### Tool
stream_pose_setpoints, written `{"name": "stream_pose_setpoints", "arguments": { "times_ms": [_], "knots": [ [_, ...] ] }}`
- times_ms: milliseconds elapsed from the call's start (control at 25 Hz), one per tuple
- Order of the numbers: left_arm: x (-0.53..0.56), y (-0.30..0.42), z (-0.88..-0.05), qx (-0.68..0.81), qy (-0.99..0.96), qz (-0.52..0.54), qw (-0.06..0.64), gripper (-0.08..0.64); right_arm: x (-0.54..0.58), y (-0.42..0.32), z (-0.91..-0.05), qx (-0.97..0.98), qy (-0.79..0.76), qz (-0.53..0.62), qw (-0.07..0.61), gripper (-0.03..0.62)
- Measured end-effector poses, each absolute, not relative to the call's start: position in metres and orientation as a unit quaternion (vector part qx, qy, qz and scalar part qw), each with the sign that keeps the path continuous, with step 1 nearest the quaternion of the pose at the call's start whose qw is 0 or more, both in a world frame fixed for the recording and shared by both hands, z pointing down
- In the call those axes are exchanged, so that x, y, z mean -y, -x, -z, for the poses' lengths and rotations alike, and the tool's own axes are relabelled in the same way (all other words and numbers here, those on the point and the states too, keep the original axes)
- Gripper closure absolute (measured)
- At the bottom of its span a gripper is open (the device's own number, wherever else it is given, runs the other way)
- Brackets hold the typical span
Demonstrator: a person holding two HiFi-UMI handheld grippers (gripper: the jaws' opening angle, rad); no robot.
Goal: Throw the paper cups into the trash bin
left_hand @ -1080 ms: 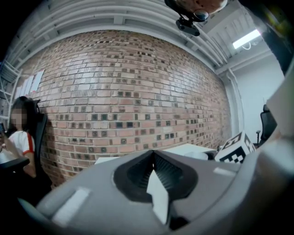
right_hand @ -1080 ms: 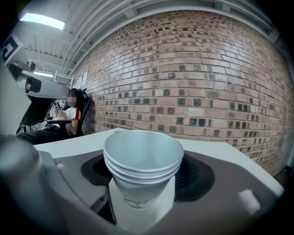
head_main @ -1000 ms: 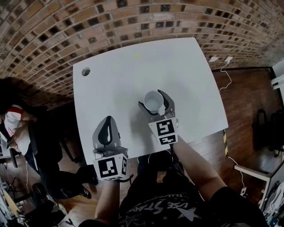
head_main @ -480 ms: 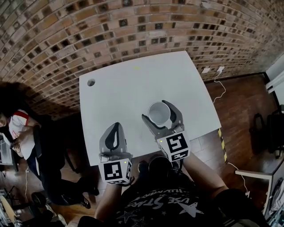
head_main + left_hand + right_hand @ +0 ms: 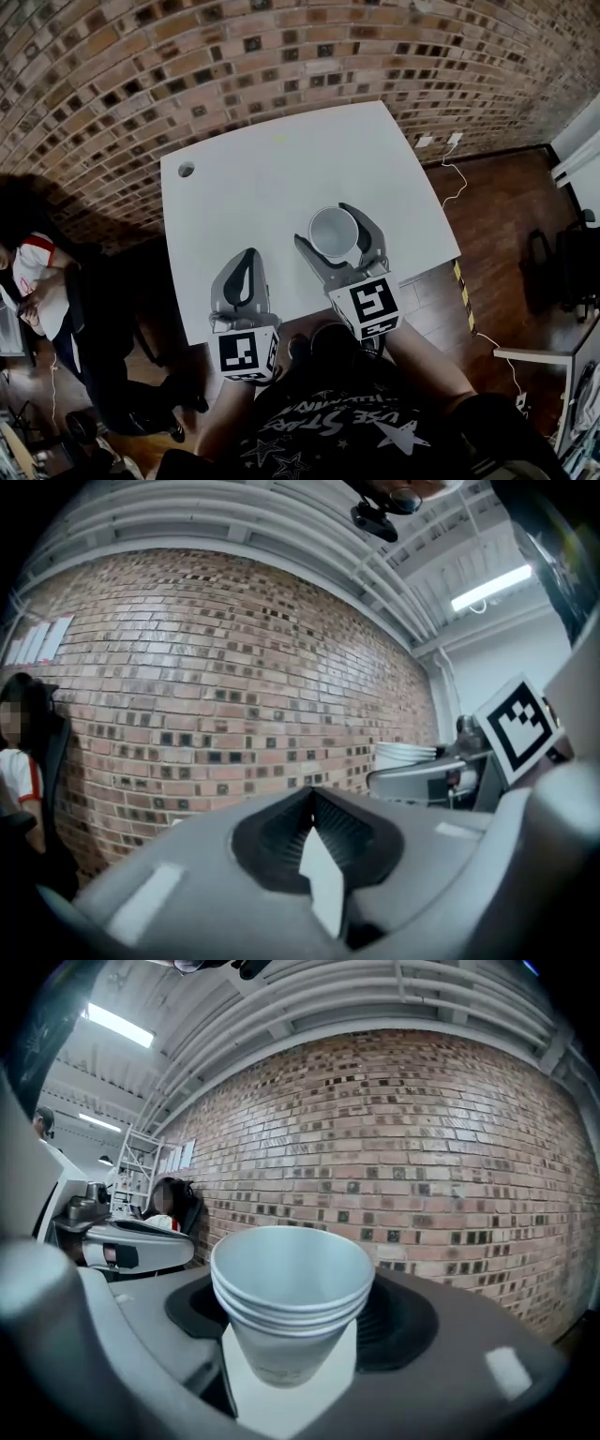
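Nested paper cups (image 5: 292, 1307) are gripped upright between the wide-set jaws of right gripper (image 5: 330, 230); left gripper (image 5: 242, 272) is closed on nothing. Stack should be carried level, squeeze unchanged.

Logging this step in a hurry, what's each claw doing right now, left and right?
Left claw: closed, nothing in it.
Right claw: closed on a stack of paper cups.
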State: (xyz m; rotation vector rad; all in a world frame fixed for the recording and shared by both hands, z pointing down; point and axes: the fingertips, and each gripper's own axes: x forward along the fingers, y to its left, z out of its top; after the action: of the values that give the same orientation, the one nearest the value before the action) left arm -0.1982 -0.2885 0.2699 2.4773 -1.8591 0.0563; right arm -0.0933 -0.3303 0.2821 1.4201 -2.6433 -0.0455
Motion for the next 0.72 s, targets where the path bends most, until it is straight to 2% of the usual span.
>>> {"name": "stream_pose_setpoints", "arguments": {
  "times_ms": [720],
  "knots": [
    [0.284,0.221,-0.271,0.596,-0.802,-0.003,0.028,0.555,0.312,0.096,-0.28,0.865,-0.497,0.013,0.063,0.224]
  ]
}}
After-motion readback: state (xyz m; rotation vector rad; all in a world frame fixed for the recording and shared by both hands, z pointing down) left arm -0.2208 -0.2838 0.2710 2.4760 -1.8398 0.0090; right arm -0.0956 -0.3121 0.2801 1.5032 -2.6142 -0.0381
